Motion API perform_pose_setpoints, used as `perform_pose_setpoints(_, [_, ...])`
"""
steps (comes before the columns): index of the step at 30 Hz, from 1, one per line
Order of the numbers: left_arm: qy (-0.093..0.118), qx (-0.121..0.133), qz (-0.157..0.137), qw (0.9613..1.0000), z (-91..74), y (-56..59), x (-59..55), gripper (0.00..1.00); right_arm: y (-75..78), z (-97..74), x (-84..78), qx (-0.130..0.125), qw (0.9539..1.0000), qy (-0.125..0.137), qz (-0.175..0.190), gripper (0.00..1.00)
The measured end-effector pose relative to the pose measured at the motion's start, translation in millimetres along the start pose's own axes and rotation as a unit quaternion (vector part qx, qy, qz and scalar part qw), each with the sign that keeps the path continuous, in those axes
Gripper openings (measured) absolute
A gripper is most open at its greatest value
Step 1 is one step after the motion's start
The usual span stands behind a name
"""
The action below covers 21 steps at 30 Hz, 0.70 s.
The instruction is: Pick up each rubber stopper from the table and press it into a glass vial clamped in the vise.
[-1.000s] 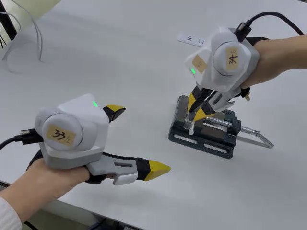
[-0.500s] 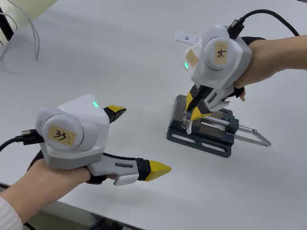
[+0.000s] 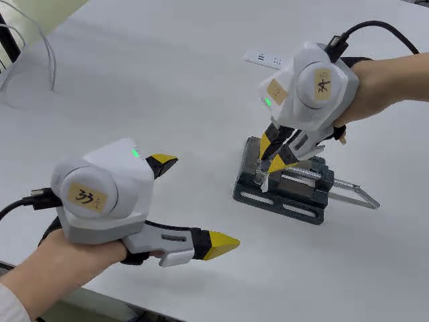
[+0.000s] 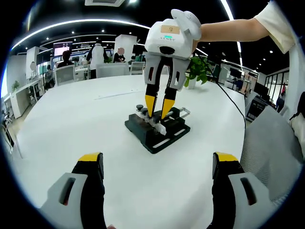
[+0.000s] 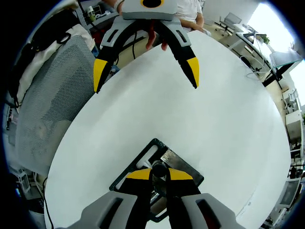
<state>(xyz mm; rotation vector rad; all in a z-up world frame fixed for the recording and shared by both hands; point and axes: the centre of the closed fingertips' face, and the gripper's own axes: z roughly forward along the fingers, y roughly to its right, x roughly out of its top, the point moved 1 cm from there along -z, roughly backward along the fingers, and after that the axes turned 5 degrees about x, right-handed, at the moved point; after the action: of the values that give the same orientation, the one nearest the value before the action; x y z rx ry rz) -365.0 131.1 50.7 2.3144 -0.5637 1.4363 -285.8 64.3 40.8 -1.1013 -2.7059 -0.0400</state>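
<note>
Two grippers, but only one of them is busy right now. Your right gripper (image 3: 268, 157) sits in the right half of the head view, pointing down at the vise (image 3: 281, 198). Its jaws are pulled in to a narrow gap, with the dark stopper (image 5: 158, 167) pinched between the yellow tips. In the right gripper view that stopper is low and centre, directly over the vise opening. The head view shows the glass vial (image 3: 260, 176) standing upright in the clamp, just under those tips. So I'd say you're in the pressing step: the stopper is at the vial's mouth, but I can't tell how deep it's seated because the tips hide the rim. Your left gripper (image 3: 194, 201) is down in the lower left of the head view, well away from the vise. Its jaws are spread wide with nothing in them, hovering over the bare white table (image 3: 167, 80). For the next move, I'd push straight down along the vial's axis and keep the gripper from tilting, since glass in a clamp probably won't forgive a sideways shove. Let go once the stopper feels bottomed out. The left gripper view shows a couple of dark lumps (image 4: 139, 108) just beside the vise, but they're too small to tell whether they're spare stoppers.
</note>
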Motion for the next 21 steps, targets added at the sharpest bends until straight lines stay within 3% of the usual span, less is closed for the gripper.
perform_pose_setpoints(14, [-0.003,-0.006,-0.001,1.0000,0.9,4.8,-0.6,0.93,0.9,1.0,-0.5,-0.008,0.9997,-0.007,-0.023,0.08])
perform_pose_setpoints(21, [-0.003,-0.006,-0.002,1.0000,0.6,3.6,-0.9,0.93,3.0,0.3,0.8,-0.015,0.9995,-0.004,-0.029,0.14])
